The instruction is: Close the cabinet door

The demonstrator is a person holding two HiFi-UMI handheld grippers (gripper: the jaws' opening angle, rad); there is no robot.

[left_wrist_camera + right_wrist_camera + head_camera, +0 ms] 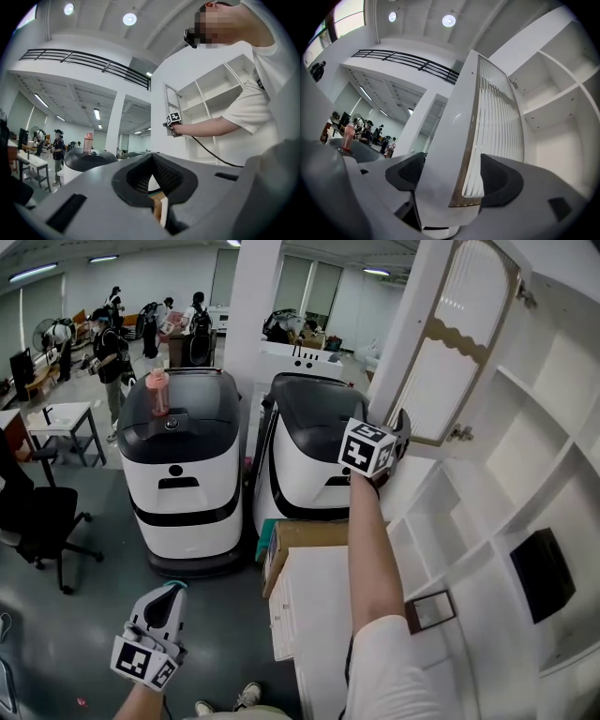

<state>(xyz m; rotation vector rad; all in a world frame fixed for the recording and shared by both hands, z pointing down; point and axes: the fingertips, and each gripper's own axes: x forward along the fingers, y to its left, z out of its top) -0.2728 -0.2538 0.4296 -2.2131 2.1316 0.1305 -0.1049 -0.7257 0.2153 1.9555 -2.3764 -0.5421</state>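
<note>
The white cabinet door [459, 343] with a ribbed panel and gold trim stands swung open from the white shelf cabinet [525, 437]. My right gripper [400, 430] is raised at arm's length and shut on the door's lower corner. In the right gripper view the door frame [454, 140] fills the gap between the dark pads [502, 180] of the right gripper [452, 176]. My left gripper [174, 588] hangs low near the floor, shut and holding nothing. The left gripper [152, 160] shows its pads meeting in its own view, with the cabinet door [171, 110] far off.
Two white and black service robots [183, 460] [309, 442] stand left of the cabinet, one carrying a pink bottle [157, 390]. A cardboard box [305, 535] and a low white unit [314, 624] sit below my arm. A black chair [42, 517] is at left; people stand far behind.
</note>
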